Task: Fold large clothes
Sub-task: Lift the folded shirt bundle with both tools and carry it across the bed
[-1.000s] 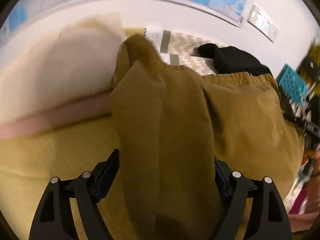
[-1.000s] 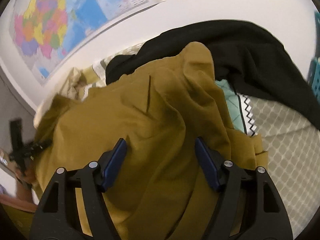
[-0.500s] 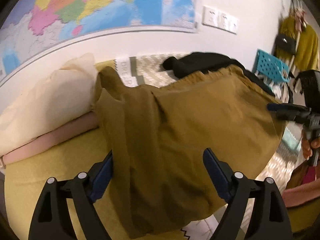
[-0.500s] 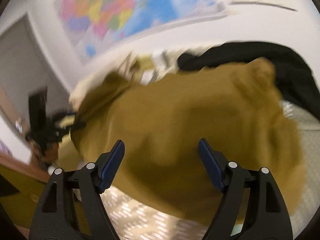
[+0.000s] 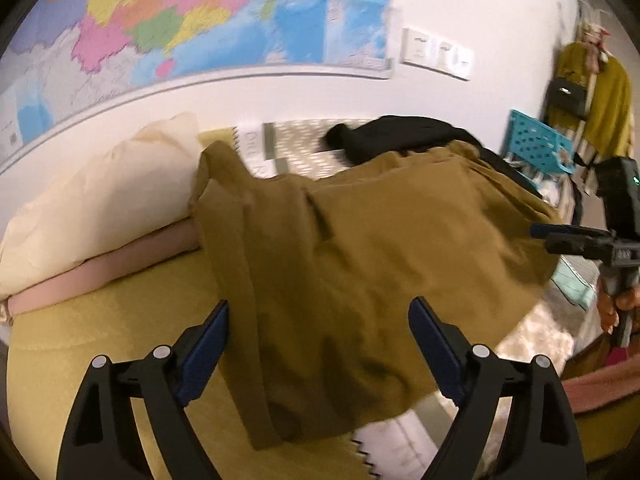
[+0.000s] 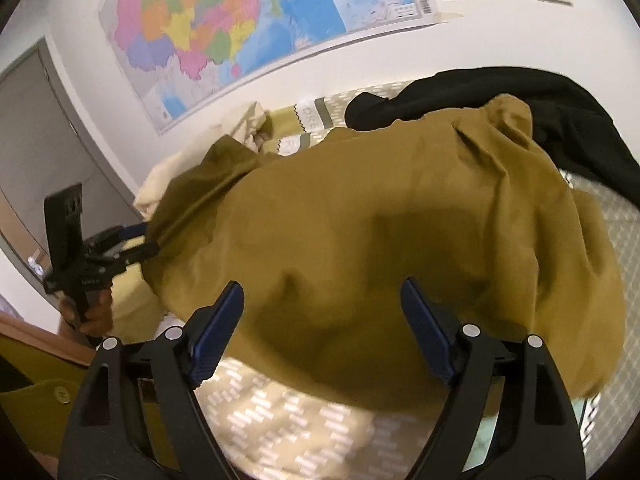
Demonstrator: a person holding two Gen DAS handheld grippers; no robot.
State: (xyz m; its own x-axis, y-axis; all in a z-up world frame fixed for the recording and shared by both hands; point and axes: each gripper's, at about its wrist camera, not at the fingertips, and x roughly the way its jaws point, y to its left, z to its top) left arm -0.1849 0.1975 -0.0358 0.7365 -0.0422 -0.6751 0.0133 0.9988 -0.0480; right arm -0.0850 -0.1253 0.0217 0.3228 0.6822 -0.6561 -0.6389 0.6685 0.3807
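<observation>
A large mustard-brown garment (image 5: 360, 248) lies spread and folded over on the bed; it also fills the right wrist view (image 6: 380, 248). My left gripper (image 5: 318, 344) is open and empty, just short of the garment's near edge. My right gripper (image 6: 322, 324) is open and empty above the garment's near hem. The right gripper also shows at the right edge of the left wrist view (image 5: 580, 240). The left gripper shows at the left of the right wrist view (image 6: 120, 248), beside the garment's edge.
A black garment (image 5: 404, 136) lies behind the brown one, also in the right wrist view (image 6: 540, 108). A cream pillow (image 5: 100, 200) and a pink roll (image 5: 120, 264) lie left. A yellow sheet (image 5: 100, 344), patterned bedspread (image 6: 300, 420), teal basket (image 5: 536, 144) and wall map (image 5: 180, 20) surround them.
Both grippers have pulled back and up from the brown garment, which was between their fingers a second ago. It now lies flatter and wider on the bed.
</observation>
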